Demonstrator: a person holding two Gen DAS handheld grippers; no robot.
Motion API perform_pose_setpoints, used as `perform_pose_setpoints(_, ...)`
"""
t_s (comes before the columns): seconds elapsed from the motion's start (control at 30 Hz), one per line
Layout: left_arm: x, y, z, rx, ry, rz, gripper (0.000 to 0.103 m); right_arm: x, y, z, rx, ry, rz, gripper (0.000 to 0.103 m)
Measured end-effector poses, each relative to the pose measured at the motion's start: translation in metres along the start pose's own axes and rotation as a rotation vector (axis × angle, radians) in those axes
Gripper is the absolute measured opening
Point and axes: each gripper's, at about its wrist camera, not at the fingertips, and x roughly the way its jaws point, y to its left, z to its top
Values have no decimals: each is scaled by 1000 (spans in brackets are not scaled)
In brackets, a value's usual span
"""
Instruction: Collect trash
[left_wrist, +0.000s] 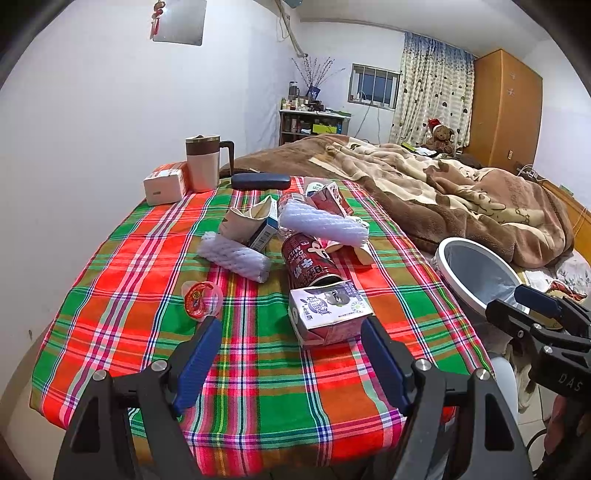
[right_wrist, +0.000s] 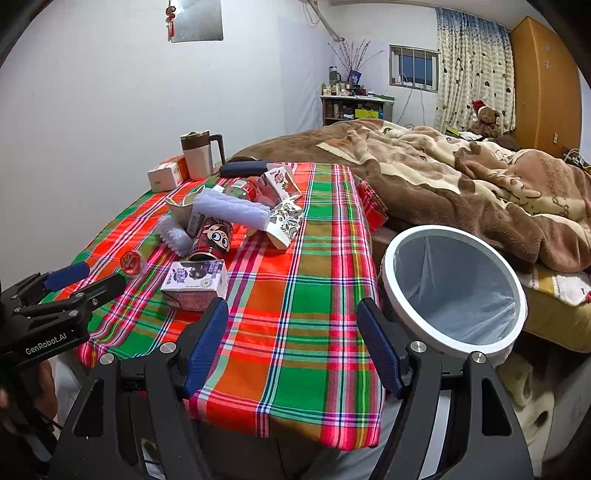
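- The left gripper (left_wrist: 288, 341) hangs over the near edge of the bench (left_wrist: 110, 295), its blue-padded jaws spread wide with nothing between them.
- The right gripper (right_wrist: 291, 325) hovers at the bench's near right corner, its jaws likewise spread wide and empty.
- The purple milk carton (left_wrist: 328, 314) lies on the plaid cloth (right_wrist: 295, 332) closest to the left gripper, just beyond its right fingertip; whether they touch cannot be told.
- Just behind the carton, touching it, a red drink can (left_wrist: 308, 262) lies on its side.
- Left of the carton, near the left gripper's left fingertip, sits a small jelly cup (left_wrist: 201, 295) with a red lid.
- Behind the can lies a heap: two white foam nets (left_wrist: 321, 221), a crushed paper cup (left_wrist: 251, 218) and a red-and-white carton (left_wrist: 332, 197).
- A patterned paper cup (right_wrist: 286, 223) lies on its side to the right of the can.
- At the far end of the bench from the carton stand a lidded mug (left_wrist: 203, 162), a white box (left_wrist: 164, 184) and a dark glasses case (left_wrist: 260, 181).
- The trash bin (right_wrist: 517, 325), white-rimmed with a pale liner, stands just off the bench's right edge, beside the right gripper, in front of the bed (right_wrist: 461, 177).
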Motion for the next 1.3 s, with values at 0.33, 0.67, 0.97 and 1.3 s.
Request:
perform_pose_setpoints(0.33,-3,1,-1,-1,0,1,77,0,0,1,0,1,0,73)
perform_pose_setpoints(0.67,-5,6,-1,-3,-2,9,77,1,0,0,1,1,0,73)
perform_pose_setpoints(0.97,-5,6,-1,-3,-3,10,77,1,0,0,0,1,1,73)
perform_pose_setpoints(1.3,-3,7,1,-3,-7,29,77,2,1,0,1,5,2,73)
